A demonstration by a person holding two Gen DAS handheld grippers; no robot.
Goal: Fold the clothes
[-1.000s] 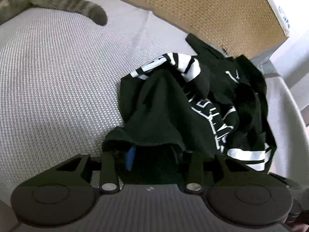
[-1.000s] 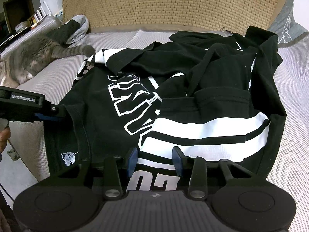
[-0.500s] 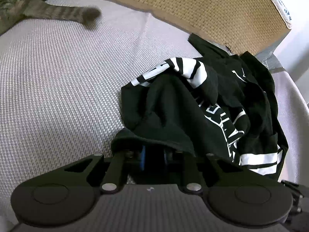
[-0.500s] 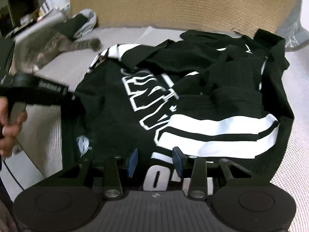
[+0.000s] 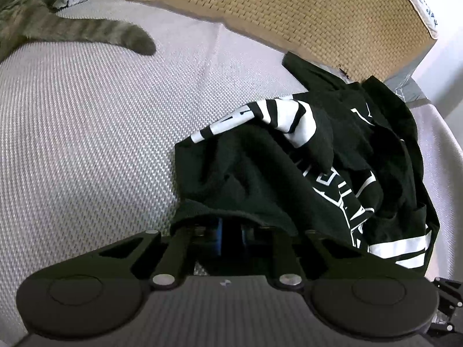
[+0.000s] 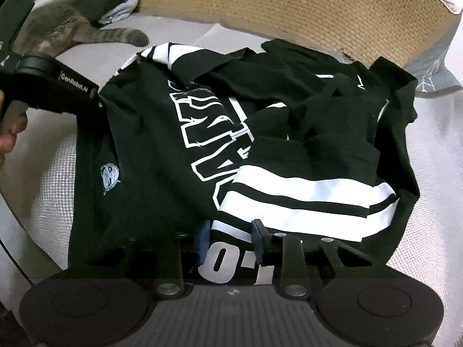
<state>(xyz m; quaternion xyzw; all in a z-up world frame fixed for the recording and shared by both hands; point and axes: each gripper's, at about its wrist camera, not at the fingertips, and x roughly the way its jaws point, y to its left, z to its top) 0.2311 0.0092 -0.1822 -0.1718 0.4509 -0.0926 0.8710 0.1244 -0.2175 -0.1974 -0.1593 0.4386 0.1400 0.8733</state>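
Jersey cloth (image 5: 260,173), black with white stripes and lettering, sat directly at both sets of fingers. At the left gripper (image 5: 231,230) a dark edge of the garment draped over the blue pads, and the jaws had just been closing with that edge between them; the gap was narrow, so they looked pinched on the fabric, though the fold hid the actual contact. At the right gripper (image 6: 230,237) the jaws had also just been closing, yet a clear gap remained, with the near striped hem and white lettering lying between and under the fingertips, not visibly pressed. Outward from there, the jersey (image 6: 231,133) lay crumpled on the pale woven cushion (image 5: 86,144), stretching away from both grippers toward the tan wicker backrest (image 5: 289,14). In the right wrist view the left gripper came in from the garment's left edge, so the two hands sat along one near side, left corner and hem. A grey tabby cat's tail (image 5: 115,33) lay well apart at the far left.
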